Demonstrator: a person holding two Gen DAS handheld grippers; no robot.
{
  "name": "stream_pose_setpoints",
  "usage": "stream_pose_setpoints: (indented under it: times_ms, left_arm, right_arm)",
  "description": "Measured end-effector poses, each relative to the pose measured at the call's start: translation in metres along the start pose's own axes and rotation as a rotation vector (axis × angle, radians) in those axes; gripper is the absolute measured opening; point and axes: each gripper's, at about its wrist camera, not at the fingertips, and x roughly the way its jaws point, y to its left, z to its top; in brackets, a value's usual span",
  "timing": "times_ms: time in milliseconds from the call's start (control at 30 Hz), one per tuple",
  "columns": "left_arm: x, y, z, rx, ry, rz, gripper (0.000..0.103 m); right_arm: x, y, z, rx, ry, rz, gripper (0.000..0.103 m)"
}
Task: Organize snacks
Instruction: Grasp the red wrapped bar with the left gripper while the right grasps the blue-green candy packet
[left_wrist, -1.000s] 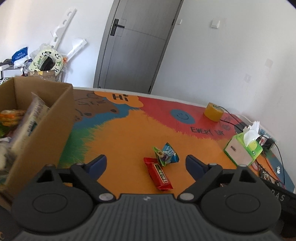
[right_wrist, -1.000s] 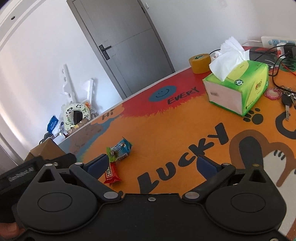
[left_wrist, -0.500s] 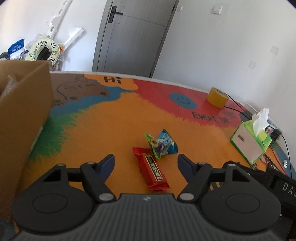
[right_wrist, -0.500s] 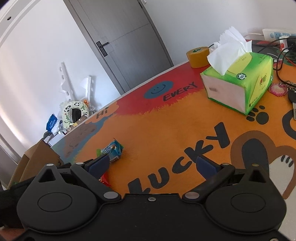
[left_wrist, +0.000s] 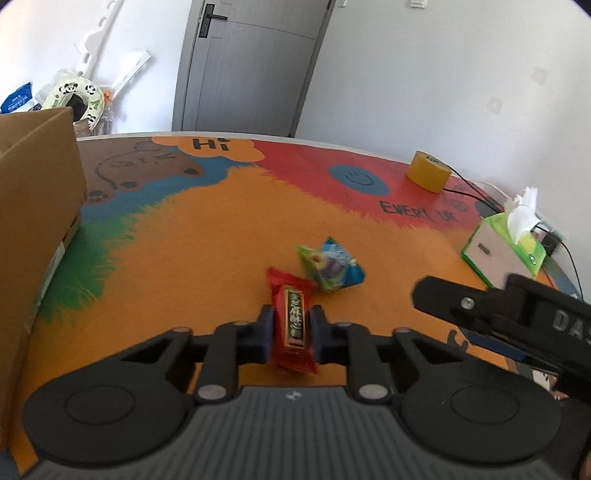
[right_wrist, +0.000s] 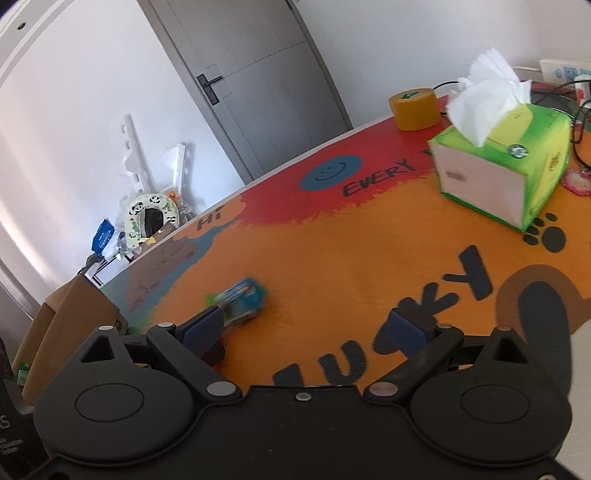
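Left wrist view: our left gripper (left_wrist: 291, 328) is clamped across the red snack packet (left_wrist: 293, 320), light, crinkly and soft, so we squeeze gently mid-length. Our right gripper (right_wrist: 310, 326) stands apart, empty, near the blue-green packet (right_wrist: 242, 301).

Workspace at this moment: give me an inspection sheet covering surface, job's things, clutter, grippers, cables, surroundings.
Surface: colourful printed table mat.
Job's things: red snack packet between the left pads; blue-green snack packet lying just beyond it; cardboard box at the left edge.
Clutter: tissue box, yellow tape roll.
Grippers: left gripper has just closed on the red packet; right gripper open, holding nothing.
Cables: black cables behind the tape roll.
Surroundings: grey door, white walls.
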Motion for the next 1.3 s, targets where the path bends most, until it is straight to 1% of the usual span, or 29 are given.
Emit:
stream_pose_setpoints:
  times_ms: [367, 567, 733, 967, 1033, 1100, 1167, 1233, 1267, 1300]
  left_arm:
    - [-0.014, 0.031, 0.004, -0.072, -0.030, 0.047, 0.019]
    - [-0.016, 0.040, 0.009, -0.091, -0.048, 0.054, 0.019]
    - [-0.012, 0.048, 0.013, -0.107, -0.047, 0.059, 0.019]
    - [-0.005, 0.057, 0.016, -0.121, -0.032, 0.061, 0.019]
    - [-0.004, 0.059, 0.015, -0.118, -0.033, 0.062, 0.019]
    - [-0.003, 0.060, 0.016, -0.115, -0.036, 0.065, 0.019]
    - [-0.003, 0.059, 0.016, -0.111, -0.037, 0.068, 0.019]
    - [-0.004, 0.058, 0.015, -0.104, -0.039, 0.070, 0.019]
    - [-0.005, 0.057, 0.014, -0.102, -0.040, 0.070, 0.019]
    - [-0.006, 0.057, 0.014, -0.104, -0.039, 0.069, 0.019]
  right_arm:
    - [0.009, 0.021, -0.001, -0.027, 0.006, 0.032, 0.097]
    - [0.018, 0.033, 0.003, -0.054, 0.011, 0.036, 0.096]
    - [0.029, 0.041, 0.008, -0.074, 0.019, 0.029, 0.096]
    - [0.055, 0.059, 0.010, -0.142, 0.049, -0.004, 0.088]
    - [0.060, 0.061, 0.007, -0.155, 0.055, -0.003, 0.082]
    - [0.064, 0.062, 0.002, -0.167, 0.067, -0.008, 0.066]
    - [0.062, 0.064, -0.001, -0.203, 0.048, -0.034, 0.057]
    - [0.058, 0.061, -0.001, -0.182, 0.043, -0.015, 0.048]
    - [0.056, 0.059, 0.000, -0.166, 0.048, 0.000, 0.041]
    - [0.054, 0.057, 0.000, -0.158, 0.047, 0.006, 0.040]
